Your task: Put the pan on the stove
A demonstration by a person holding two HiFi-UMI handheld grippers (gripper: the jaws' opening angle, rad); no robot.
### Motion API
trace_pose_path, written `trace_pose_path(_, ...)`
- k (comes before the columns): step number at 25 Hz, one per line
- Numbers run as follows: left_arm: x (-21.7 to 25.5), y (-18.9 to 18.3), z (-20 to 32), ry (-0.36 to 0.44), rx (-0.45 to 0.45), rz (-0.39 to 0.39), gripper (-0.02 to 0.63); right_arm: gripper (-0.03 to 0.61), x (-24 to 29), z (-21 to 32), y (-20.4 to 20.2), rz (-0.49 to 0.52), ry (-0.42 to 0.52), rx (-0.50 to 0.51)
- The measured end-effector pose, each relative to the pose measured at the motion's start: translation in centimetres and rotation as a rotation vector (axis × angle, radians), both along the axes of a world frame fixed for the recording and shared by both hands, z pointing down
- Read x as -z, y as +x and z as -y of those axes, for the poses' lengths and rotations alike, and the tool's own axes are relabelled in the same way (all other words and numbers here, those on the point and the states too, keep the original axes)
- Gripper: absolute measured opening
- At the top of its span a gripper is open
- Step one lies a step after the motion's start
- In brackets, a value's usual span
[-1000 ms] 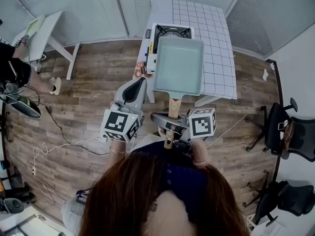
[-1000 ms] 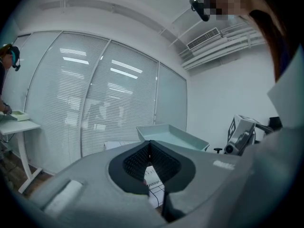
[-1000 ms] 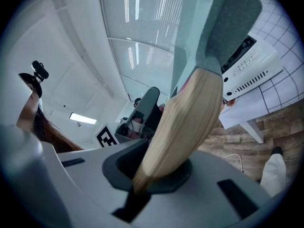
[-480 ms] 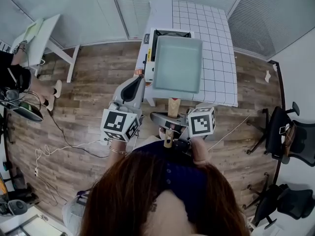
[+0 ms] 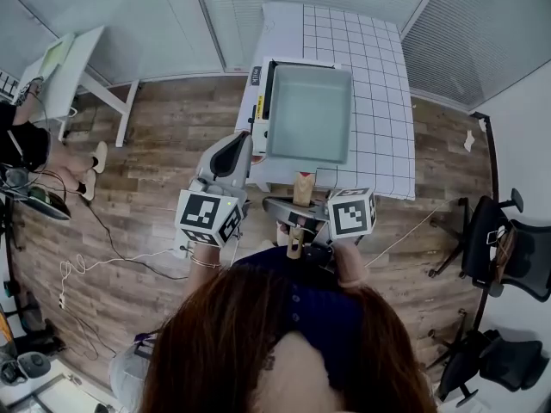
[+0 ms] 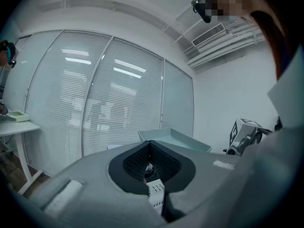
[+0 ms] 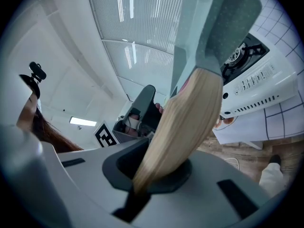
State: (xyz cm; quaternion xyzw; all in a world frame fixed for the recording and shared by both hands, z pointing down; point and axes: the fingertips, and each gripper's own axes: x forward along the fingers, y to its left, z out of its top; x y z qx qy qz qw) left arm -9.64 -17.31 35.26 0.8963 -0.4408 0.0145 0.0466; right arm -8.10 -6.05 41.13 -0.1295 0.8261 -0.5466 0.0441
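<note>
**A:** Entry: desk [image 5: 379, 84], twelve o'clock of the person. On it, stove [image 5: 259, 101]. Over the stove, pan [image 5: 310, 114], seemingly not yet set down.

**B:** Handling?

**A:** Stiff and front-heavy, I'd judge. The hold is the wooden handle [image 5: 302, 189], six o'clock of the pan. Right claw [image 5: 297, 222] is clamped there. Left claw [image 5: 241, 143] is closed and empty.

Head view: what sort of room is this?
Probably an office or lab, not a kitchen: a white portable gas stove on a small grid-patterned white table, black swivel office chairs, and glass partition walls with white blinds.
</note>
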Motion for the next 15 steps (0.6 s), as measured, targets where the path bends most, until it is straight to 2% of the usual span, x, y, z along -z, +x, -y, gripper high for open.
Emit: trace_pose_path(15,-1.1,1.5,4.4,-0.029,0.028,0.011,0.009,0.021,-0.9,4.6,1.4,0.015,-0.036,0.032)
